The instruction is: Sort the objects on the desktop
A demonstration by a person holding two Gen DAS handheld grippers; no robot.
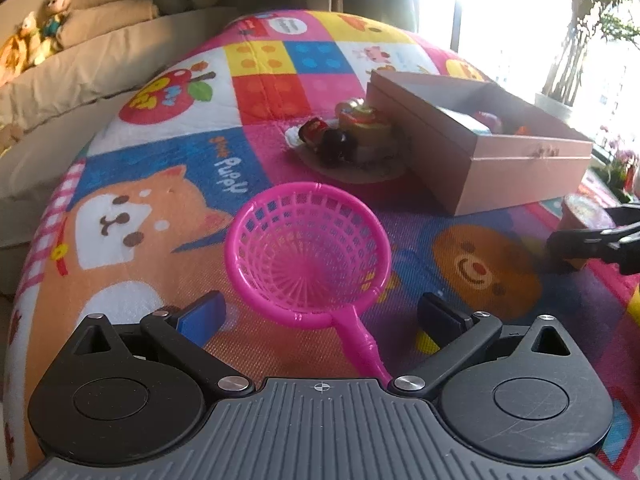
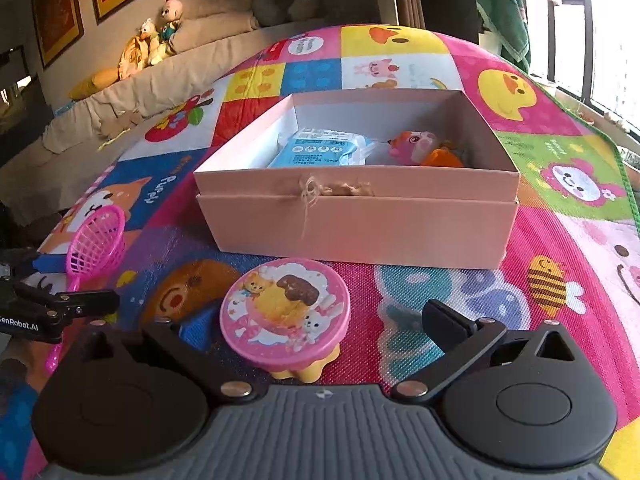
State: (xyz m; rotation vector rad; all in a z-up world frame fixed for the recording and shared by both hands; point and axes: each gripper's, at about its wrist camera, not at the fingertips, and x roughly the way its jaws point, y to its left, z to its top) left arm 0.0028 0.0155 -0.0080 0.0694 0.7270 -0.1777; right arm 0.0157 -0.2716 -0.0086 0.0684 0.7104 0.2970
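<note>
A pink plastic net scoop (image 1: 308, 252) lies on the colourful play mat (image 1: 132, 248), its handle running back between the fingers of my left gripper (image 1: 320, 316), which is open around it. A round pink toy table with a yellow base (image 2: 286, 314) stands between the fingers of my right gripper (image 2: 316, 328), also open. Beyond it sits an open pink box (image 2: 360, 224) holding a blue wipes packet (image 2: 320, 148) and a pink-and-orange toy (image 2: 424, 146). The net scoop (image 2: 96, 240) also shows at the left of the right wrist view. A toy cake on a small plate (image 1: 352, 132) rests left of the box (image 1: 520, 160).
A beige sofa (image 1: 80, 60) with plush toys (image 2: 152, 44) runs along the mat's far left side. Potted plants (image 1: 560, 92) and a bright window lie beyond the box to the right. The mat's green edge (image 2: 624, 168) is at the right.
</note>
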